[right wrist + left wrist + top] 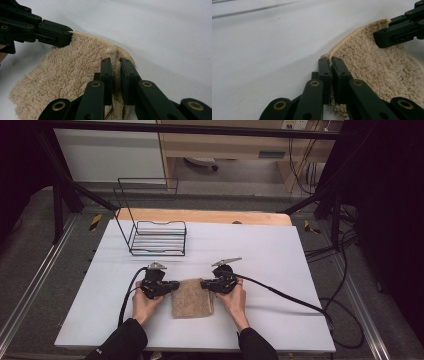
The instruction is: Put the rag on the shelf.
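Note:
A folded beige towel (192,297) lies on the white table (260,250) near its front edge, between the person's two hands. My left gripper (176,285) is shut on the towel's far left corner; in the left gripper view the jaws (330,60) pinch the hemmed edge of the towel (382,67). My right gripper (204,283) is shut on the far right corner, and in the right gripper view a raised fold of towel (65,72) sits between its jaws (115,61). Each gripper view also shows the other gripper clamped on the opposite corner.
A black wire rack (157,237) stands at the back left of the table. Black cables trail from both grippers, the right one (290,297) running across the table to its right edge. A wooden board (205,216) borders the far side.

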Available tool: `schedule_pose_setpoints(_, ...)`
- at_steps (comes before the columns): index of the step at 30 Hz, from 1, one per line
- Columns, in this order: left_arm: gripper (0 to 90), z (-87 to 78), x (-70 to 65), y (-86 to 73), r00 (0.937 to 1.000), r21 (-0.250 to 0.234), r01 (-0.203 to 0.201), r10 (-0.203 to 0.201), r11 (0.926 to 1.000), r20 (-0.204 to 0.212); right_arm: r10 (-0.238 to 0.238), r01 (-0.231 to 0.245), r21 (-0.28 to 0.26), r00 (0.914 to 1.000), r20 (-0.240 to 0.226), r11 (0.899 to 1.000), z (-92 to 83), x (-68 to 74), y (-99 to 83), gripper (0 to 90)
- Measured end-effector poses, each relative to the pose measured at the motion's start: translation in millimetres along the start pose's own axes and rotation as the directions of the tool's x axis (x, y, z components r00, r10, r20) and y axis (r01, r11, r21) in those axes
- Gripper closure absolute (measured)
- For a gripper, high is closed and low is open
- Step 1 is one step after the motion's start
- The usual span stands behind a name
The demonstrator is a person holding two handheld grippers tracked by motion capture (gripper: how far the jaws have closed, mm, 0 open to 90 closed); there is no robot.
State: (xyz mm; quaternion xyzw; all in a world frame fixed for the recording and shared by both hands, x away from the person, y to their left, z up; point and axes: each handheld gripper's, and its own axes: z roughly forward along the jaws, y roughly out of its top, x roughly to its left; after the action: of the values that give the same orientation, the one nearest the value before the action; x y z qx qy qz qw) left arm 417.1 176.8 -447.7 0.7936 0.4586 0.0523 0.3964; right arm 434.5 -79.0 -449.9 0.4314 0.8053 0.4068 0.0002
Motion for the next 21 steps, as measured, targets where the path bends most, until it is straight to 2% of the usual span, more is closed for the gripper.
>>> schedule_pose_setpoints(3, 86.1, -4.8, -0.7, 1.7, 1.0, -0.025, 0.0, 0.0, 0.9997, 0.009, -0.005, 0.005, -0.012, 0.9999, -0.009, 1.0, -6.1, 1.9, 1.6, 82.4)
schedule_pose_setpoints(9, 86.1, -18.9, -4.7, 6.2, 0.9991, -0.08, -0.019, 0.022, 0.9966, 0.035, -0.027, 0.025, -0.068, 0.9993, -0.025, 0.997, -22.7, 9.0, 5.1, 82.3)
schedule_pose_setpoints(12, 86.2, -23.6, -8.3, 7.6, 0.9986, -0.101, -0.029, 0.033, 0.9945, 0.04, -0.055, 0.053, -0.098, 0.9983, -0.02, 0.994, -31.3, 13.6, 4.4, 82.3)
schedule_pose_setpoints(21, 86.3, -35.3, -17.2, 9.9, 0.9971, -0.145, -0.064, 0.069, 0.9874, 0.033, -0.096, 0.093, -0.156, 0.9953, -0.012, 0.983, -46.8, 23.0, 1.8, 82.3)
